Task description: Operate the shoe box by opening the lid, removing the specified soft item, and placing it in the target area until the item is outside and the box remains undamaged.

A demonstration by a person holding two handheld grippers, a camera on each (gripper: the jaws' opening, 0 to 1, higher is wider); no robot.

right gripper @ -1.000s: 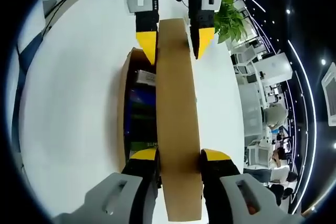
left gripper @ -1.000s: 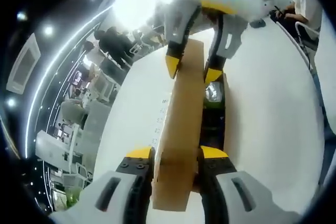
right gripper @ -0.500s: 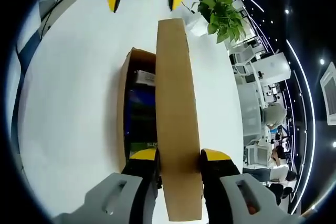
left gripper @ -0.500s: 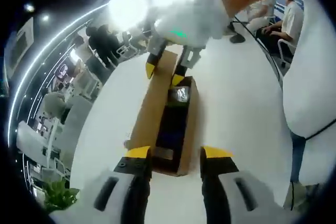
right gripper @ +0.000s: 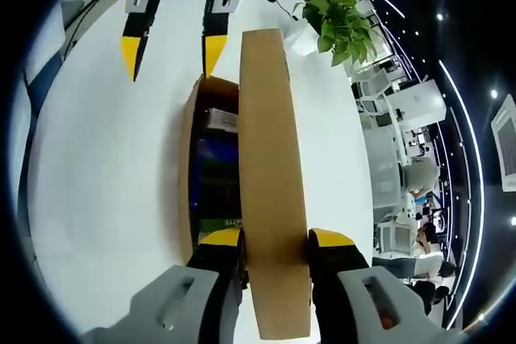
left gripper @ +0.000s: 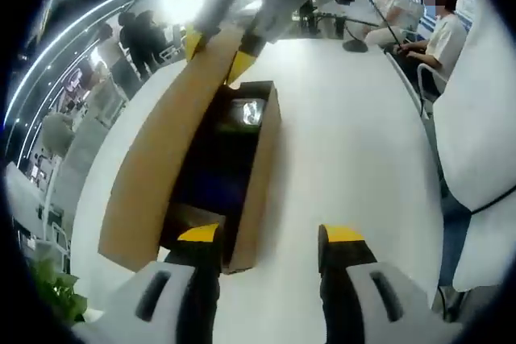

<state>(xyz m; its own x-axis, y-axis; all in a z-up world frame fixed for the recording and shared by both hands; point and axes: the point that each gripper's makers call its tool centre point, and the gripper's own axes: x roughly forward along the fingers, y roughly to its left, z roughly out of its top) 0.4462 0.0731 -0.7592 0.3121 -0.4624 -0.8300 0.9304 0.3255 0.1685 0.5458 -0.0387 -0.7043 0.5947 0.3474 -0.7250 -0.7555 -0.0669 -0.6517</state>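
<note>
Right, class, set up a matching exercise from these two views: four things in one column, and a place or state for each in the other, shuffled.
Things:
1. lid
2. left hand-held gripper
3. potted plant
4. shoe box

States or places:
A. open, holding nothing
B. clamped by the right hand-held gripper
C. open, dark contents showing
D. at the table's far edge

Pairs: 1-B, 2-A, 3-D, 4-C

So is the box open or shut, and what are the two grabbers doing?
shoe box: open, dark things inside
lid: lifted up on its edge
right gripper: shut on the lid
left gripper: open, holding nothing, at the box's far end
</note>
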